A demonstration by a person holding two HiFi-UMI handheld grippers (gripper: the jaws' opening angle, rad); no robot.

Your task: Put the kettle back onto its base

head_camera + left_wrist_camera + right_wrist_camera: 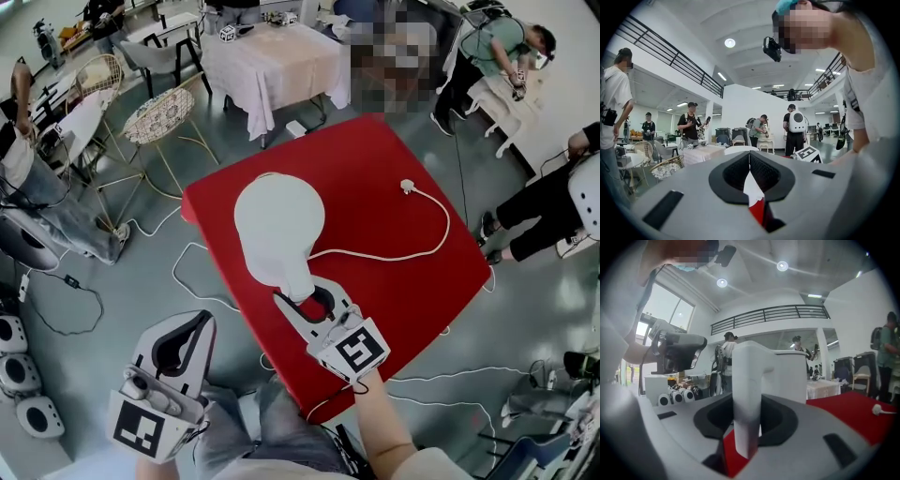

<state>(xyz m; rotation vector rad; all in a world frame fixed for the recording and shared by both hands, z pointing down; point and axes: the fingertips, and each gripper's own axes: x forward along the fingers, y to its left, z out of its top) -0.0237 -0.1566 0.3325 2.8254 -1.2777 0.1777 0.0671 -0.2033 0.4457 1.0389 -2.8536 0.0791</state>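
One hand-held gripper (302, 292) apparently straddles the kettle handle (293, 277).

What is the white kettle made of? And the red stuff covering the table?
The kettle looks like plastic: smooth, matte white, one moulded shape, no metal gleam. The red table cover is probably cloth or felt: flat, dull, no shine. Its weave is too fine to see, so that's uncertain.

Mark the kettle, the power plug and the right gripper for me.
kettle (277, 225): head view, on the middle of its white top.
power plug (408, 186): head view, on the plug's white body.
right gripper (300, 291): head view, midway between its jaws, where the kettle's handle stands.
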